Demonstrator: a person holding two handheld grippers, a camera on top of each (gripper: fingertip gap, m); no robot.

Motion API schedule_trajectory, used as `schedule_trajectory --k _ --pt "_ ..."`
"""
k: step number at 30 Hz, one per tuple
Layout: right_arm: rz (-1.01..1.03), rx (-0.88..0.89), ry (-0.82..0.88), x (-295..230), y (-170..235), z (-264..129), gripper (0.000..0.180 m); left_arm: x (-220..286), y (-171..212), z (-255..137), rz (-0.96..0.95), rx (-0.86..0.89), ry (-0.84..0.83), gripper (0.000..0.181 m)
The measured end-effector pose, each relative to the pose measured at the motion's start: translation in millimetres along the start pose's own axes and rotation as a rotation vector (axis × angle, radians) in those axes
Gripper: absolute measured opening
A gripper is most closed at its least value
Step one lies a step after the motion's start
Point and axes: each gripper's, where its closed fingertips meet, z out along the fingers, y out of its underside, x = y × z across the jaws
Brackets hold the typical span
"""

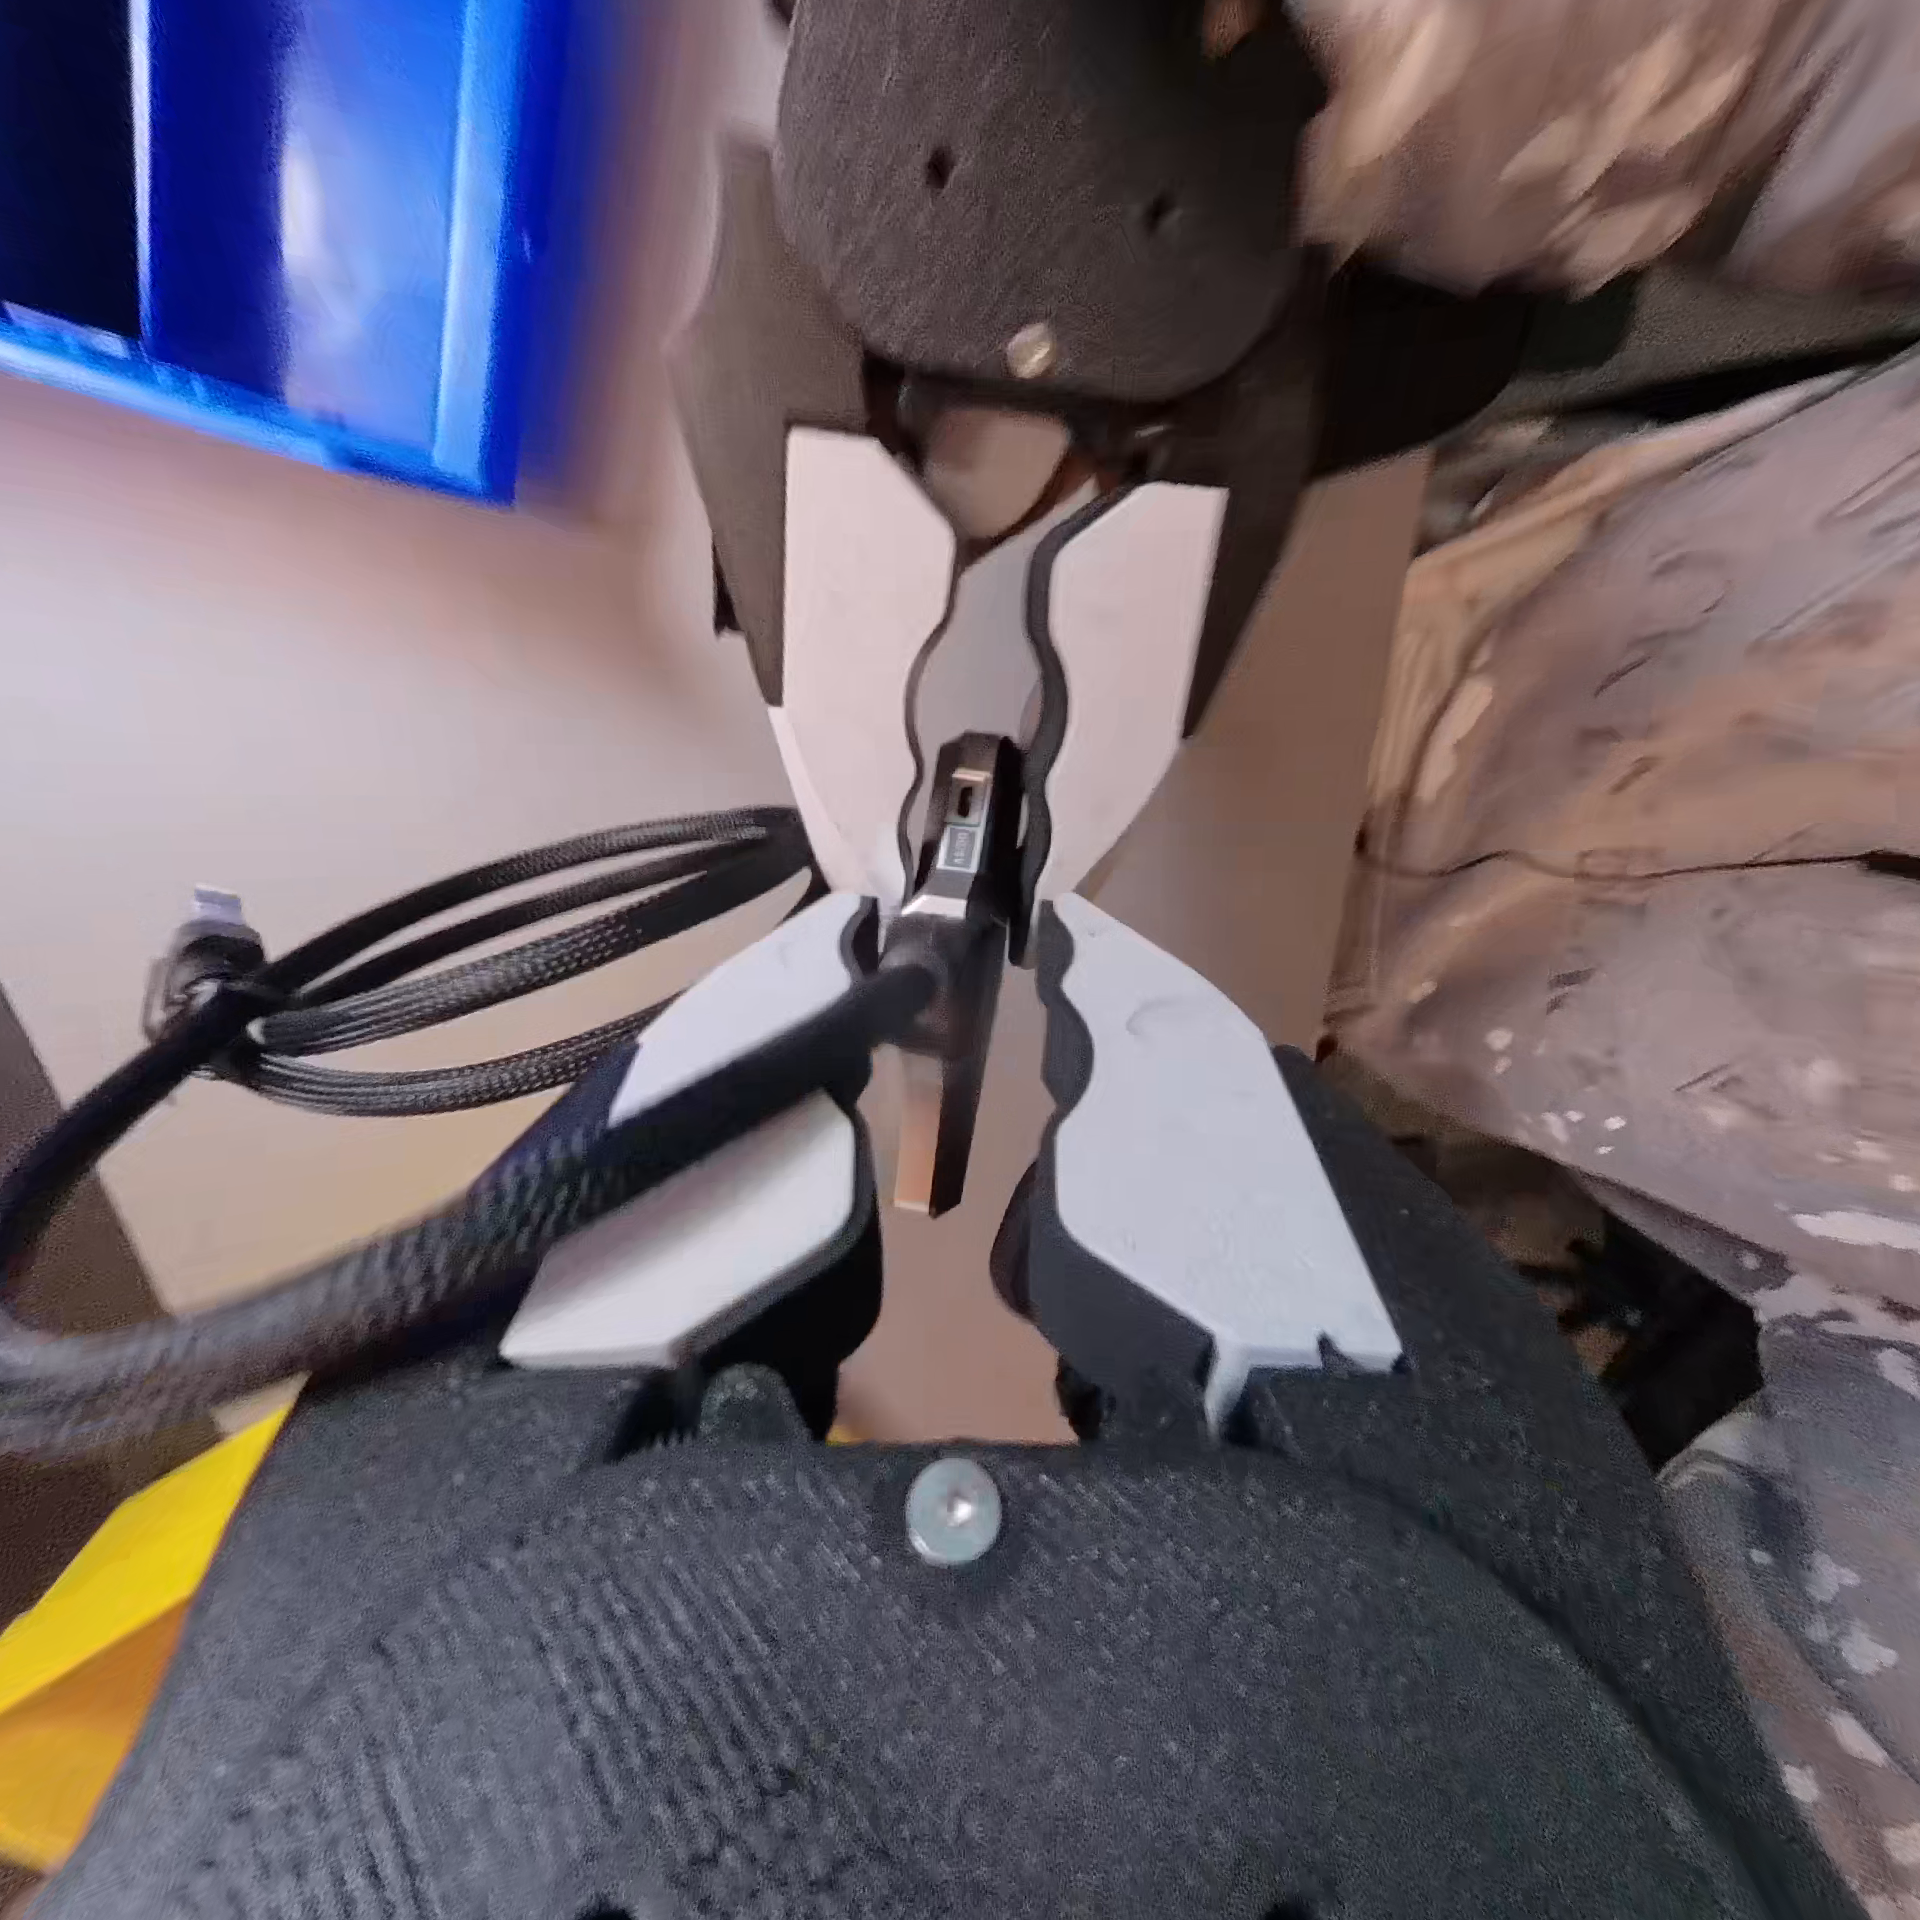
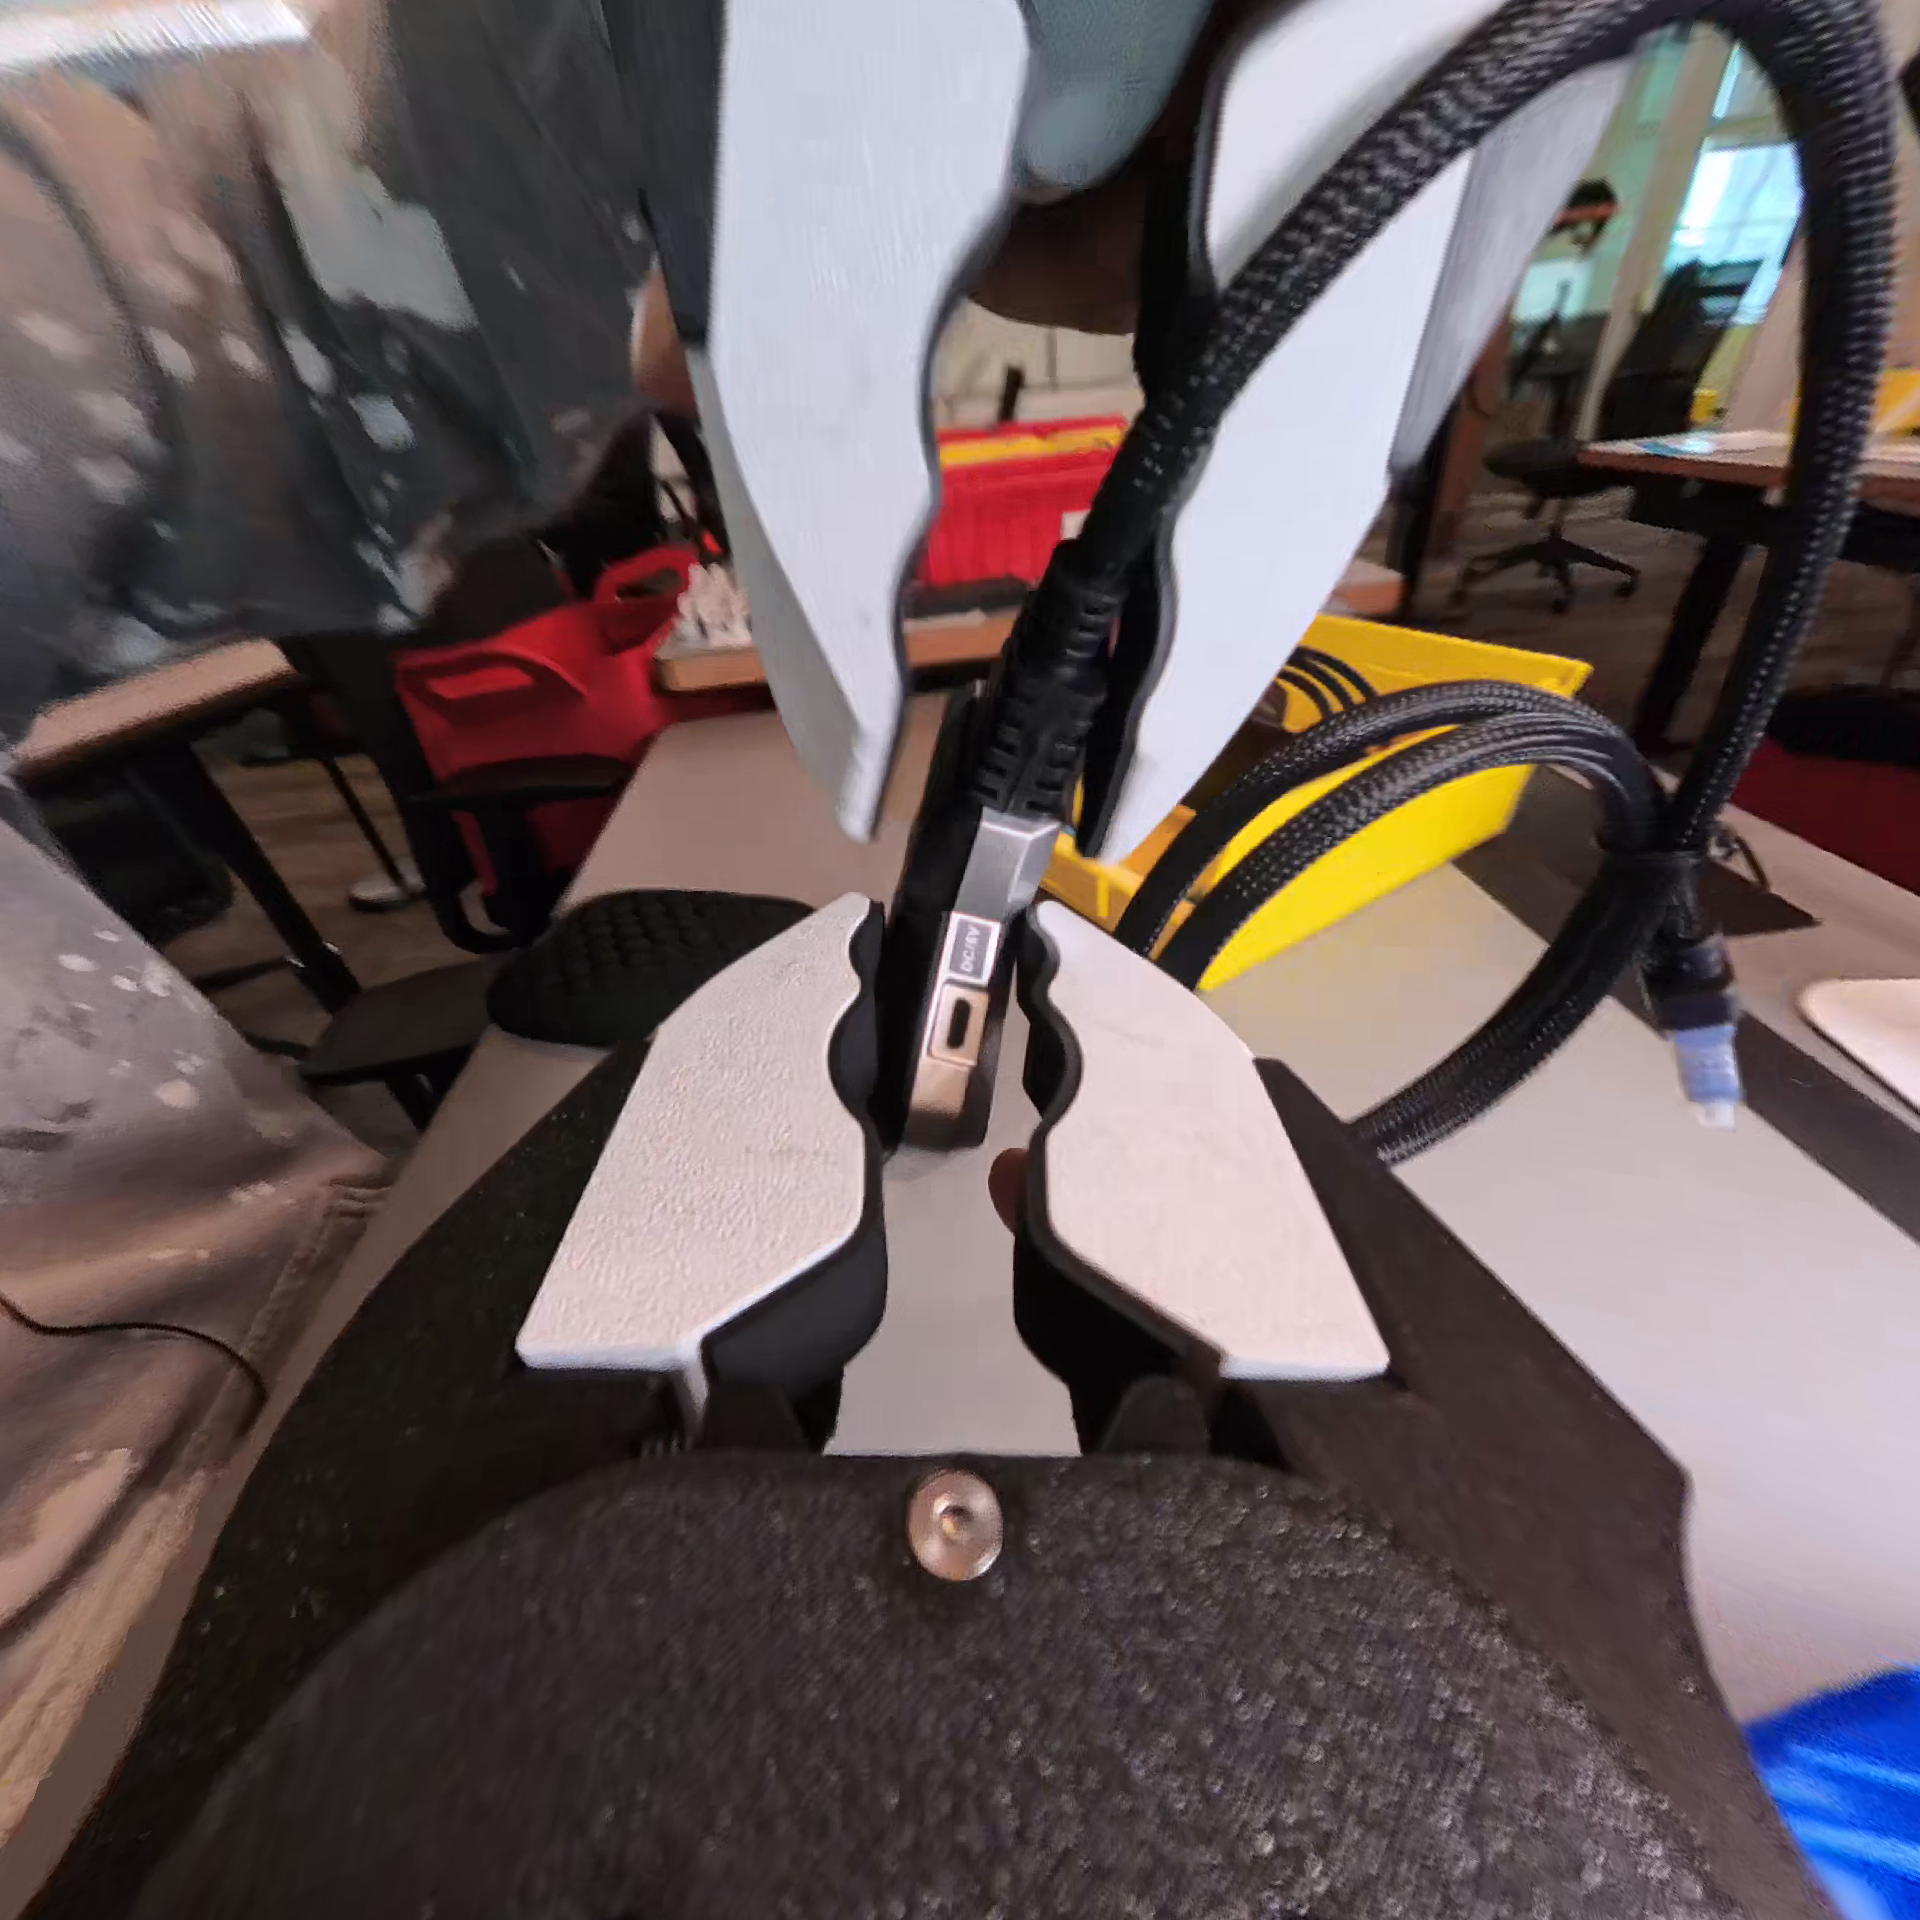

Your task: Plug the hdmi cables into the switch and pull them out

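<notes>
A: Two grippers meet nose to nose in mid-air above the grey table (image 2: 1558,1195). The right gripper (image 2: 951,1023) is clamped on the small black-and-silver switch (image 2: 961,1023), held edge-on.

B: And the left gripper (image 1: 951,914)?

A: Closed around the HDMI plug (image 1: 920,992), whose braided cable (image 1: 312,1278) trails off to a tied coil (image 2: 1455,790). The plug appears seated in the switch; blur keeps me from confirming depth.

B: Step in hand?

A: Judged: either end of insertion or start of the pull-out. Cannot say which.

B: Next move?

A: A straight pull along the plug's axis, right grip held firm. Twisting risks the switch slipping. A loose blue-tipped connector (image 2: 1704,1039) hangs from the coil.
</notes>
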Motion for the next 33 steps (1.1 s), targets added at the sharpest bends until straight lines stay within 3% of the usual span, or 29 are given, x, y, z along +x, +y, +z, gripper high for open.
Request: schedule_trajectory --k 6,8,12,15,17,24,33 --pt "0.101 0.294 -0.098 -2 -38 -24 0.023 14 -1 -60 0.068 0.498 0.046 0.052" --pt "0.083 0.359 -0.075 0 -49 -31 0.023 18 1 -72 0.058 0.733 0.052 0.049" --pt "0.058 0.478 -0.047 -4 -66 -34 0.023 23 3 -58 0.048 1.015 0.019 0.05" --pt "0.017 0.44 -0.025 -9 -61 -22 0.024 23 -6 -58 0.036 1.205 0.0 0.038" --pt "-0.003 0.396 0.001 -8 -52 -13 0.023 19 -6 -55 0.035 1.232 -0.011 0.022" --pt "-0.033 0.119 0.055 3 -10 10 0.027 3 19 -23 0.029 1.07 -0.034 0.022" --pt "0.045 0.031 -0.055 -6 20 28 0.026 1 23 11 0.033 0.953 0.095 0.022"
